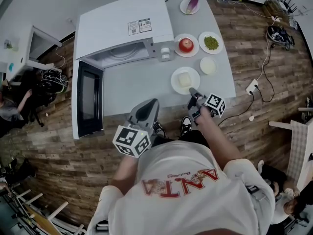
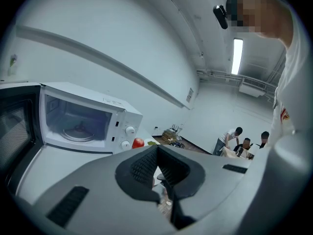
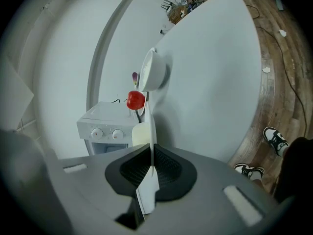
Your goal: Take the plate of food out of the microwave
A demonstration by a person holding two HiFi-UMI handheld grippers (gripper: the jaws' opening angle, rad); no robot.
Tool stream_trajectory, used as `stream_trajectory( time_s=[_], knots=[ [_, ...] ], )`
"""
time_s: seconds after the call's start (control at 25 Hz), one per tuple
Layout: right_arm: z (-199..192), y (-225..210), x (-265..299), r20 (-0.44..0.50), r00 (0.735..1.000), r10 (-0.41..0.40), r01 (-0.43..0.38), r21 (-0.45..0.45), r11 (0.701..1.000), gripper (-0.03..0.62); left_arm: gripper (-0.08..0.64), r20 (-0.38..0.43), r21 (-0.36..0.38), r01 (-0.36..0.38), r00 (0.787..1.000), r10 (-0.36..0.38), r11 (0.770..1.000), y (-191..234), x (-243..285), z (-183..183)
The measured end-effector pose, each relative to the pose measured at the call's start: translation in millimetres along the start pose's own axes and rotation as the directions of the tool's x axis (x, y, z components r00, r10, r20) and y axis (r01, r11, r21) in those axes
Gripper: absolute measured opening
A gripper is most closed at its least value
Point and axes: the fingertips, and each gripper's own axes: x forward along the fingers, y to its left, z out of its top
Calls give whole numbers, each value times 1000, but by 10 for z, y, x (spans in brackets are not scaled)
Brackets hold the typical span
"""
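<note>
A white plate carrying a pale block of food sits on the grey table, to the right of the microwave. My right gripper is shut on the plate's near rim. In the right gripper view the plate shows edge-on between the pads, with the food just beyond. The white microwave stands with its door swung open to the left. Its cavity holds only the glass turntable. My left gripper hovers at the table's front edge, shut and holding nothing.
Behind the plate stand a plate with a red tomato, a plate of green peas, a small white bowl and a plate with an eggplant. Cables and a power strip lie on the wooden floor at the right.
</note>
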Motion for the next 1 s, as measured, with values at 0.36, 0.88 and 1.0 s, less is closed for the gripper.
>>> stream_trajectory(
  time_s=[0.36,0.88,1.0],
  knots=[
    [-9,-25,43,-53,996,-74,71,-55,996,23,6,17,-7,-25,1000,25,1000,61,-47,43],
    [-246,60,73,-310,887,-342,58,-661,749,229,6,7,-18,-40,999,40,999,70,-85,27],
    [-291,-38,37,-294,834,-467,45,-808,588,229,6,8,-16,-41,999,42,999,47,-66,22]
  ],
)
